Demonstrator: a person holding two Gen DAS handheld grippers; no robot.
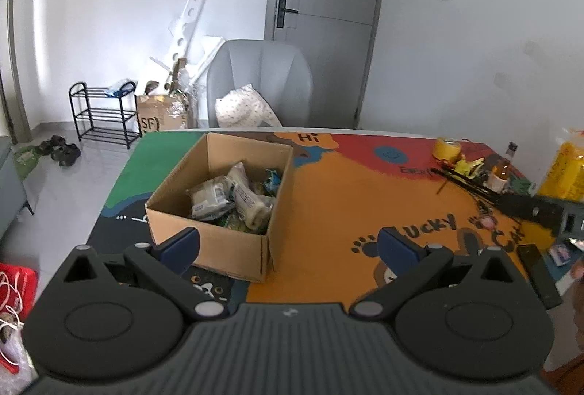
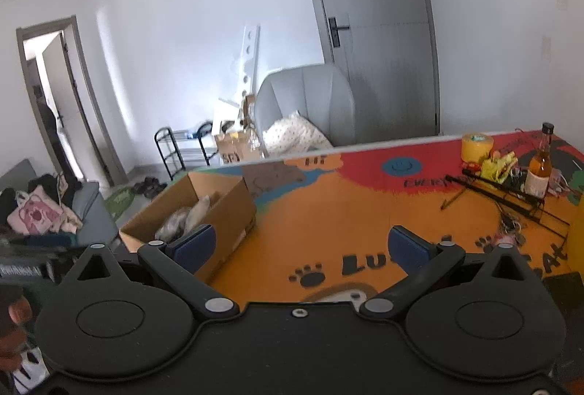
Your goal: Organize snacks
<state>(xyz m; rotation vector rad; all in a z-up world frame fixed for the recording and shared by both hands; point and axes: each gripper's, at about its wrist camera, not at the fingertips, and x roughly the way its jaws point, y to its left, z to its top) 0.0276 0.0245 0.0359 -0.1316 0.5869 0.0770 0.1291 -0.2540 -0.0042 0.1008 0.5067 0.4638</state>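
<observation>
Two claws hang above the near edge of the colourful tabletop (image 1: 328,183), and both stand spread wide with nothing between their blue pads. The left claw (image 1: 288,243) looks over the near wall of the open cardboard box (image 1: 219,241), which stands toward the left edge of the tabletop with its flaps out of the way, so packets can be dropped straight in from above. The right claw (image 2: 301,245) sits further right, over the bare orange middle, with the same box (image 2: 233,208) off its left finger.

One box is in view, and the wrapped snacks (image 1: 233,196) are inside it: I can make out roughly three pale plastic-wrapped rolls or packs lying slanted on one another, plus a small blue-green packet against the far right wall and some greenish wrappers underneath; the exact count is not clear. They lie loosely heaped rather than lined up, so the sorting looks well along or the box may simply be the store to work from; I cannot tell which.

Toward the far right corner sits unrelated clutter: one yellow tape roll (image 2: 476,145), one amber glass bottle (image 2: 540,168), a black wire rack (image 2: 511,198) lying flat, and a tall yellow bag (image 1: 564,172) at the right edge. No loose snack shows on the open middle of the tabletop, so a next pick would likely have to come from the box or the right-hand clutter.
</observation>
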